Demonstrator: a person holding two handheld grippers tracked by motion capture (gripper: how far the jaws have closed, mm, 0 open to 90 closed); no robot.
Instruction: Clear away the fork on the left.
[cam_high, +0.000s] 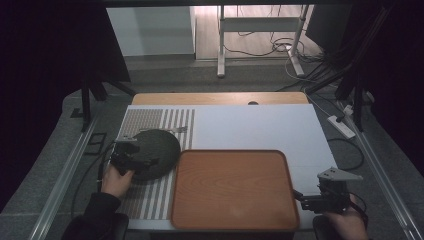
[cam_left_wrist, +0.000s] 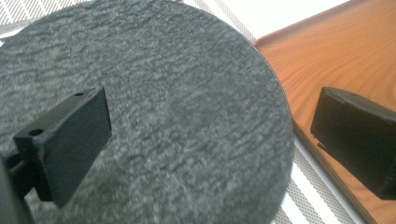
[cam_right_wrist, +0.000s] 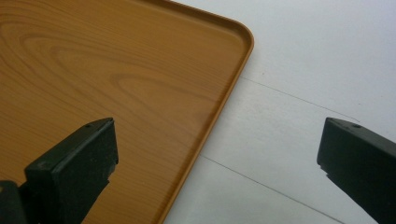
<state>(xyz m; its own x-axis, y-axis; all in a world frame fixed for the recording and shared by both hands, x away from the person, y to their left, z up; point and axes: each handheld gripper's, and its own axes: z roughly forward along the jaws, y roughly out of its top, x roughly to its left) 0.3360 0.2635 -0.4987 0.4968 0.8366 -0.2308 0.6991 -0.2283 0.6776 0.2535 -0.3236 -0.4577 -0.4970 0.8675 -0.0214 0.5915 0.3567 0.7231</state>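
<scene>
- Dark grey, rough-textured round plate (cam_high: 159, 150) lies on the counter (cam_high: 260, 125), on the striped mat (cam_high: 155, 120) at the left, its right edge just beside the wooden tray (cam_high: 232, 220); whether the two touch is hard to tell.
- Left tongs (cam_high: 150, 162) hover over the plate's near side, jaws spread wide and gripping nothing; in the left gripper view the plate (cam_left_wrist: 177, 107) lies below and between the jaws, its near part cut off by the frame.
- Right tongs (cam_high: 300, 196) sit at the tray's near right corner, released, jaws wide apart; in the right gripper view one jaw hangs over the tray (cam_right_wrist: 116, 70), the other over the white counter surface (cam_right_wrist: 303, 70).
- Both hands are partly cut off at the bottom edge of the high view.
- No writing or label can be read anywhere.
</scene>
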